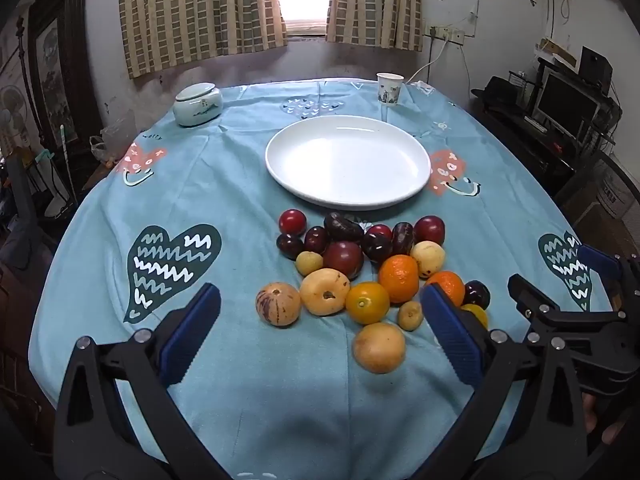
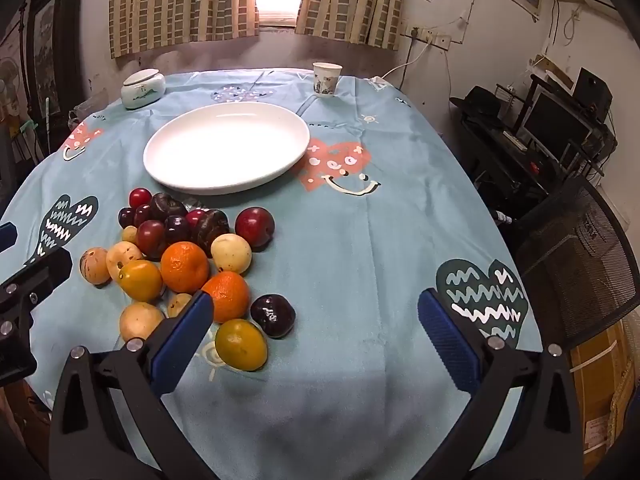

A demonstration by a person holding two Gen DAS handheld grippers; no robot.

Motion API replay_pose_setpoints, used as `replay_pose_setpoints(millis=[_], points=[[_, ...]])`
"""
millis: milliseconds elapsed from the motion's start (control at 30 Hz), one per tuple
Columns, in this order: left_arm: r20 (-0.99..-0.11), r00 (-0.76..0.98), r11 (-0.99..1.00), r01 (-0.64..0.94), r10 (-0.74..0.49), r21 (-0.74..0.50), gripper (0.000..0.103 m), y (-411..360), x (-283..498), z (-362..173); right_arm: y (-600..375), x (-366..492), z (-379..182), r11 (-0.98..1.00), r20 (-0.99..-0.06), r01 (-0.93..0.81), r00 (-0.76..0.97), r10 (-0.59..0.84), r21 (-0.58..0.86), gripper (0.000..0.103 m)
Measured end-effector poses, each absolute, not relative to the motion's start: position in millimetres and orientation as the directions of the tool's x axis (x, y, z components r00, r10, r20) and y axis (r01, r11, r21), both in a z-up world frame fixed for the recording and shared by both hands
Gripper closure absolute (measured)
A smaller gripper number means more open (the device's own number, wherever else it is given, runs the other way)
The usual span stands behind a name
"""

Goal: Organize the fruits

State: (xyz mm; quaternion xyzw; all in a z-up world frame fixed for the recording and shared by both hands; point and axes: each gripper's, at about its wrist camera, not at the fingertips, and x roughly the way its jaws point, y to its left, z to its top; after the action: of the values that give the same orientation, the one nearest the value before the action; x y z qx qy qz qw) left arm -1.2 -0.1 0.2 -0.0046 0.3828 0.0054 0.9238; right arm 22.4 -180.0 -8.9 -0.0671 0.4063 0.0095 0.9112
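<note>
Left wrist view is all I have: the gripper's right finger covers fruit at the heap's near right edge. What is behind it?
Observer: A whole yellow citrus, the nearest fruit, lying on the tablecloth.
Operator: Is it clear of the dark plum?
Observer: No, the dark plum appears to touch it.
Operator: Is the right gripper holding anything?
Observer: No, the right gripper is wide open, gripping nothing.

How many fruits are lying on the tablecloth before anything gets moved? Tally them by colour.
Dark red or purple fruits: 10
Bright orange fruits: 2
Yellow-orange fruits: 2
Pale yellow or tan fruits: 6
Total: 20
</note>
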Motion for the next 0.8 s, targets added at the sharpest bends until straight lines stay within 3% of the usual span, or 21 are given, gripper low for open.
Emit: replay_pose_setpoints(millis=[167, 800], points=[[-0.696, 0.717, 0.999, -0.005, 0.032, 0.04, 0.002, -6.4, -4.4, 2.1, -185.9, 24.6, -10.9, 0.994, -0.757, -0.06, 0.653, -0.028, -0.088, 0.001], [-0.702, 0.711, 1.0, -0.018, 0.023, 0.014, 0.002, 1.5, -3.6, 8.9, -179.8, 20.7, -9.5, 0.994, -0.77, -0.067, 0.637, -0.02, -0.081, 0.001]])
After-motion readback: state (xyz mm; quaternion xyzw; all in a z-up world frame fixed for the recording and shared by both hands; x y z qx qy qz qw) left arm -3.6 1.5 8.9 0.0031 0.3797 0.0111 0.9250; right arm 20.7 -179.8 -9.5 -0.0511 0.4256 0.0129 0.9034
